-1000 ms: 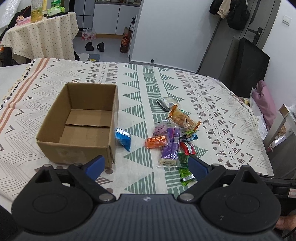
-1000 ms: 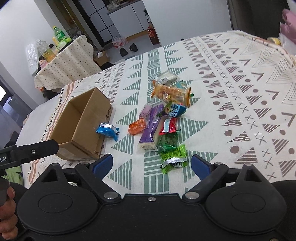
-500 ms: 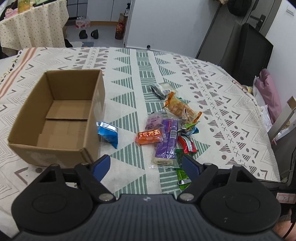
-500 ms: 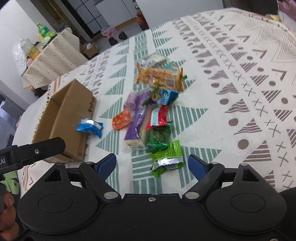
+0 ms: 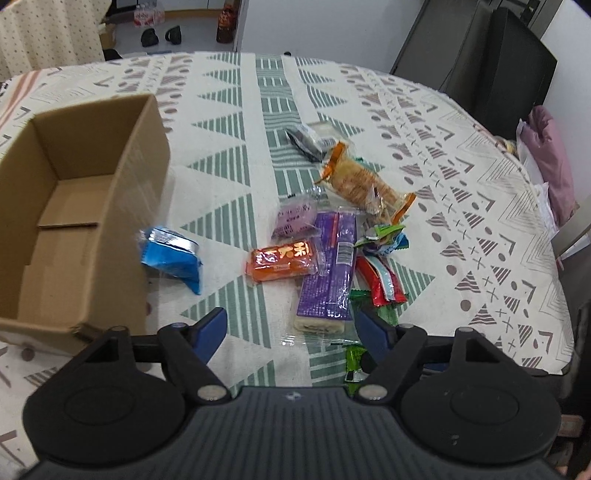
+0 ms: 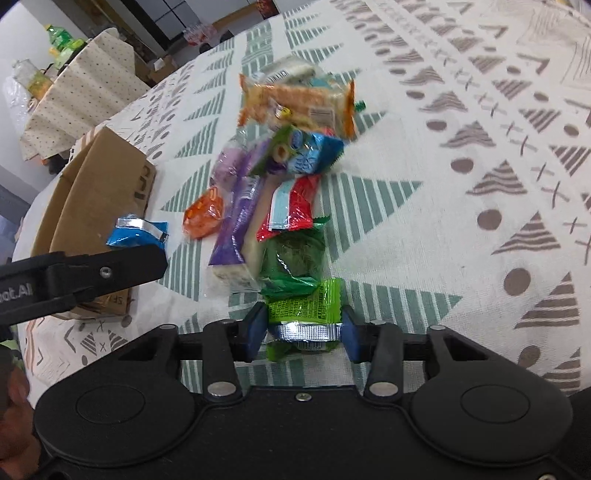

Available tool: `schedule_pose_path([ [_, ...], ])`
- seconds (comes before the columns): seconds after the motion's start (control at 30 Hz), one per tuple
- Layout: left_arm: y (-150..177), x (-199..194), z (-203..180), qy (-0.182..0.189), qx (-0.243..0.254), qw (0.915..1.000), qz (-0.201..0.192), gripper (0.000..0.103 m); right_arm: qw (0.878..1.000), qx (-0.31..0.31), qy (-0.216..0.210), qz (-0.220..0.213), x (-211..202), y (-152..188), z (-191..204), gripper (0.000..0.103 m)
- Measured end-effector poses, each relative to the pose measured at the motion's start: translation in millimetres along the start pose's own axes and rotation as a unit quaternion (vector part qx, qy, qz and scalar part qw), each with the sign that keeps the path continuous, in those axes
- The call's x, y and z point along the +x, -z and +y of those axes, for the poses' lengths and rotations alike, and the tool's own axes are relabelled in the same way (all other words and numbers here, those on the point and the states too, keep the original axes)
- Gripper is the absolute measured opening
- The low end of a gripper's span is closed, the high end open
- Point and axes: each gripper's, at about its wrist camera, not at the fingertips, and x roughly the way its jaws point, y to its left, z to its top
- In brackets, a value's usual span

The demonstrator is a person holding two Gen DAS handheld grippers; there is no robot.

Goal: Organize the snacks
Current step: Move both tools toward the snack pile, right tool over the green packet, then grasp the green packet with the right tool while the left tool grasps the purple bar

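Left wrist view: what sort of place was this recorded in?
Probably a lived-in home. A patterned tablecloth covers the work table, shoes lie on the floor beyond, and a second cloth-draped side table holds drink bottles.

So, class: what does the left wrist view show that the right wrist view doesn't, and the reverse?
Only the left view shows the cardboard box's bare inside and a dark cabinet. Only the right view shows the right gripper with its fingers either side of the bright green packet, plus drink bottles behind. Both show the blue packet and purple bar.
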Motion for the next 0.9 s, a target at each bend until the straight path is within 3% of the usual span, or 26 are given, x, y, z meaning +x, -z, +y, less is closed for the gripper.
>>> schedule_pose_path([
  [0.43,-4.9,52.5,-9.3,0.023,-0.009,0.9991,0.034,0.077,0.998,0.055,-0.018,-0.036,-1.2,-8.5,-21.8,0.038],
  [0.7,-7.6,68.4,-13.4,0.020,-0.002,0.9992,0.034,0.076,0.997,0.053,-0.023,-0.048,-1.2,-9.7,-22.0,0.037],
  [0.9,-8.4,71.3,-16.9,0.020,0.008,0.9990,0.038,0.045,0.997,0.044,-0.021,-0.052,-4.2,-7.5,-18.4,0.037],
])
